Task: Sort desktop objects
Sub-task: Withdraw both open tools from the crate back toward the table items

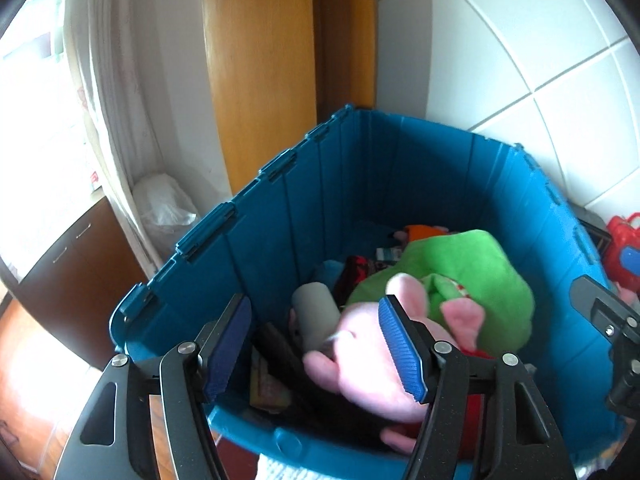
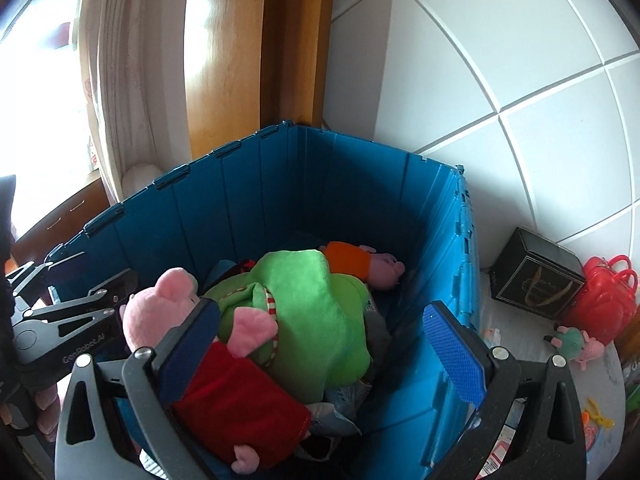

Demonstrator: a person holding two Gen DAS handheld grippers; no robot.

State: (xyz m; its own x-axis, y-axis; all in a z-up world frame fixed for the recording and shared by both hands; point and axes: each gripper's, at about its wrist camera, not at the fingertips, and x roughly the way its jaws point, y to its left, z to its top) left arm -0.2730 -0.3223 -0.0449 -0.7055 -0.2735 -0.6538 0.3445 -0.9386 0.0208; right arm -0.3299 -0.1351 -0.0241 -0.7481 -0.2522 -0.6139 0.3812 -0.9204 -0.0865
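Observation:
A deep blue crate (image 1: 320,200) (image 2: 320,184) holds soft toys. On top lies a pink pig plush (image 1: 352,360) (image 2: 160,308) in a red dress (image 2: 240,400), partly under a green plush (image 1: 460,264) (image 2: 312,304). My left gripper (image 1: 316,348) (image 2: 106,268) hangs over the crate's near left side, open, with its right pad in front of the pig's head and its left pad apart from it. My right gripper (image 2: 320,354) stands wide open above the red dress and the green plush, gripping nothing. One of its fingers (image 1: 596,304) shows at the right edge of the left wrist view.
Deeper in the crate lie a pig in orange (image 2: 360,260), a grey roll (image 1: 314,312) and dark flat items. Right of the crate stand a black box (image 2: 536,276), a red bag (image 2: 608,300) (image 1: 624,248) and a small teal-dressed pig (image 2: 576,340). Tiled wall behind, wooden door frame and curtain at left.

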